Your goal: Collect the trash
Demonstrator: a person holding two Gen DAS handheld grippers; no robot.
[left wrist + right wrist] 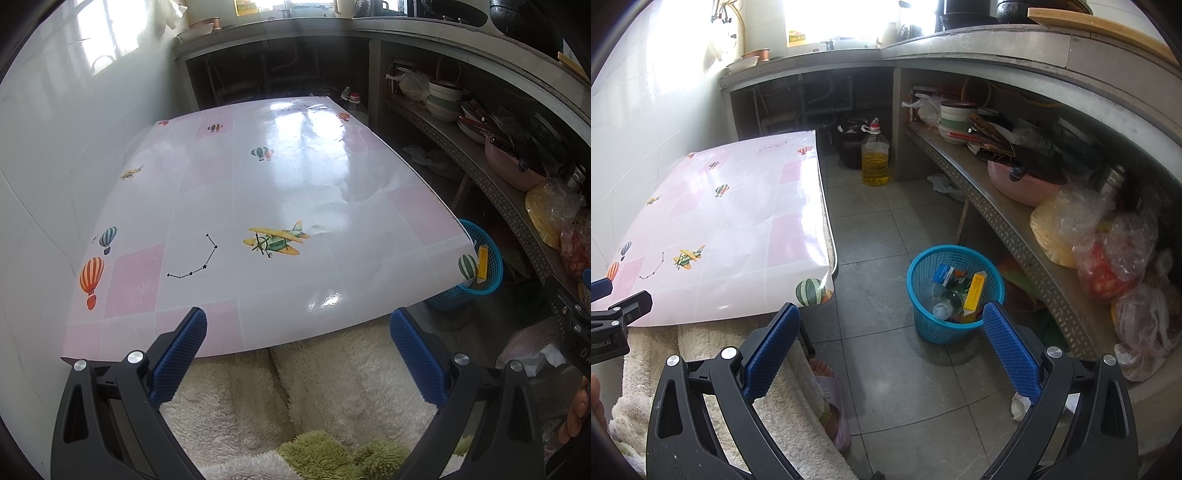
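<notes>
A blue mesh waste basket (955, 295) stands on the floor to the right of the table, also showing past the table corner as the blue basket (480, 273). Inside lie a clear plastic bottle (943, 304), a yellow carton (974, 291) and a blue-and-white carton (945, 275). My right gripper (888, 325) hangs open above the floor just in front of the basket, holding nothing. My left gripper (297, 332) is open over the near edge of the table (258, 206), whose pink-and-white cloth bears printed planes and balloons; nothing lies between its fingers.
A long perforated metal shelf (1008, 225) on the right carries bowls, a pink basin (1023, 184) and plastic bags (1108, 266). An oil bottle (874, 155) stands on the floor at the back. A person's fleecy lap (314, 391) and slippered foot (834, 406) lie below the grippers.
</notes>
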